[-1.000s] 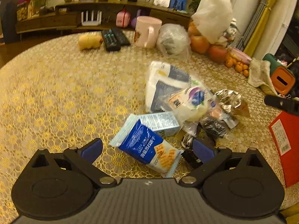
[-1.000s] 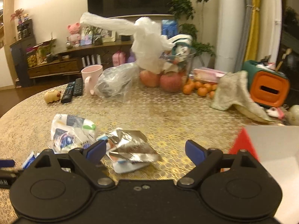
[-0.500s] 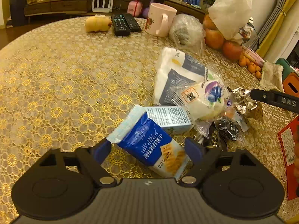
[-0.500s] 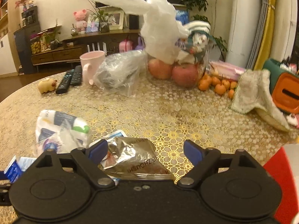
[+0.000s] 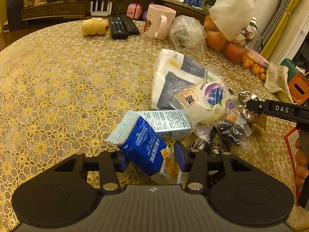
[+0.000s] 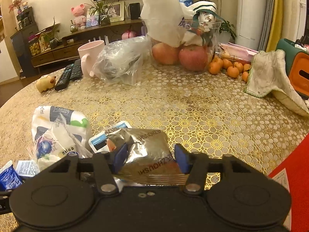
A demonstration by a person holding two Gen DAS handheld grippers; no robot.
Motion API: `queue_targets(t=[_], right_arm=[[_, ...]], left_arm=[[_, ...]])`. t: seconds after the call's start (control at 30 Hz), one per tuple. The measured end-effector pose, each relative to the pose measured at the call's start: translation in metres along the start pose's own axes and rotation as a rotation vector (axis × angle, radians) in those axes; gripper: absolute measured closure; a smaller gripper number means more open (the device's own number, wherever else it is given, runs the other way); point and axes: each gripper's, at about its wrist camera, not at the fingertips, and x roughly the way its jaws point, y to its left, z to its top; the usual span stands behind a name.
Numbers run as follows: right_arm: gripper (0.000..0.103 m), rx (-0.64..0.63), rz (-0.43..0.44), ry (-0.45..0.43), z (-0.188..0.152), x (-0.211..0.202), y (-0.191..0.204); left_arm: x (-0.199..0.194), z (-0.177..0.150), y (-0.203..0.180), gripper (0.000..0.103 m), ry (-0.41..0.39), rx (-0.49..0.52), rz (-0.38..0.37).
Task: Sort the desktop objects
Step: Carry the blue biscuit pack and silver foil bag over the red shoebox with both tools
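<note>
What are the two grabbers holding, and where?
The left gripper is closing on the blue cracker packet at its near end; the right gripper is closing across the silver foil packet.

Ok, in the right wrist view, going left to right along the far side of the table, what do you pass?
Yellow pig figurine → two remote controls → pink mug → clear plastic bag → apples → small oranges → white cloth.
</note>
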Motion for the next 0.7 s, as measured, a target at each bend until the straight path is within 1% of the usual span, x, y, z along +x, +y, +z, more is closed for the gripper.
queue_targets(t=[0.03, 0.1, 0.17, 0.23, 0.27, 0.4, 0.7], right_arm=[[0.055, 0.001, -0.006, -0.002, 0.0, -0.001, 0.0], [0.058, 0.006, -0.018, -0.006, 0.0, -0.005, -0.001], [0.061, 0.008, -0.024, -0.002, 0.0, -0.009, -0.002], [0.061, 0.007, -0.035, -0.004, -0.001, -0.014, -0.002], [0.062, 0.005, -0.038, -0.008, -0.001, -0.017, -0.003], [0.062, 0.003, -0.035, -0.022, -0.004, -0.033, -0.004], [0.062, 0.013, -0.022, -0.031, -0.012, -0.074, -0.007]], left_arm=[[-0.002, 0.0, 0.0, 0.062, -0.003, 0.004, -0.003], [-0.005, 0.002, -0.001, 0.068, -0.007, 0.007, -0.01], [-0.009, 0.003, -0.003, 0.071, -0.009, 0.018, -0.016], [-0.011, 0.003, -0.004, 0.076, -0.01, 0.02, -0.025], [-0.013, 0.003, -0.004, 0.082, -0.01, 0.017, -0.033], [-0.021, 0.003, -0.008, 0.089, -0.013, 0.018, -0.048], [-0.045, -0.003, -0.016, 0.09, -0.025, 0.016, -0.066]])
